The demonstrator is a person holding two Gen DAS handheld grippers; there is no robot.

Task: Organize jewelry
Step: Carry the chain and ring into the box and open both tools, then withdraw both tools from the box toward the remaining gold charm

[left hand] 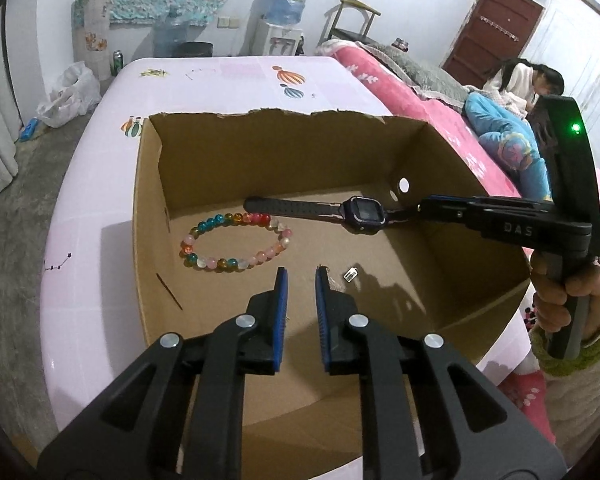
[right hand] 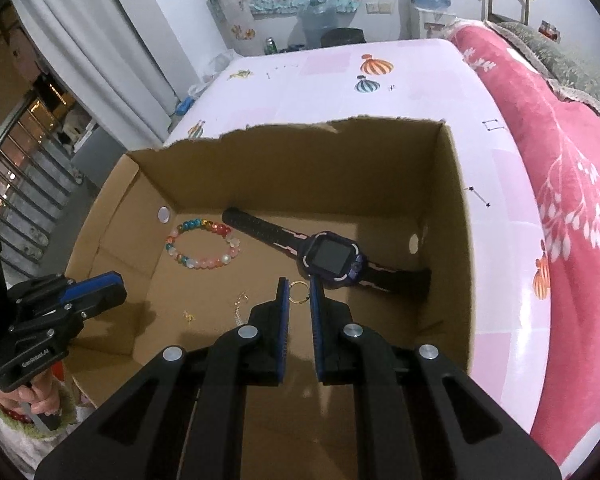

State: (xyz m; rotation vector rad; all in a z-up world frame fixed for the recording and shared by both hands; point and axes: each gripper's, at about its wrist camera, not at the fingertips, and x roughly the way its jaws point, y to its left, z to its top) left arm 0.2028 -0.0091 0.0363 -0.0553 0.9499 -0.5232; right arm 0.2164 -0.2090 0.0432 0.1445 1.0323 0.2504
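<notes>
Inside box point(left hand: 260, 152), L gripper point(left hand: 301, 276) jaws narrow, empty; R gripper point(right hand: 299, 285) narrow round ring point(right hand: 299, 302), grip unclear.

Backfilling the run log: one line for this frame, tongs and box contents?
left tongs: open, empty | right tongs: shut on gold ring | cardboard box: bead bracelet, smartwatch inside

1. Left gripper point(left hand: 302, 276): pitched down, tips toward 12 o'clock in its own view. Jaws parted by a narrow gap, nothing between the blue pads.
2. Right gripper point(right hand: 298, 284): pitched down likewise, jaws nearly closed, pinching a small gold ring point(right hand: 299, 292) upright at the tips.
3. Right hand point(left hand: 572, 292): at 4 o'clock in the left view, fist around the handle, green cuff at the wrist.
4. Left hand point(right hand: 28, 400): at 8 o'clock in the right view, wrapped around its handle.
</notes>
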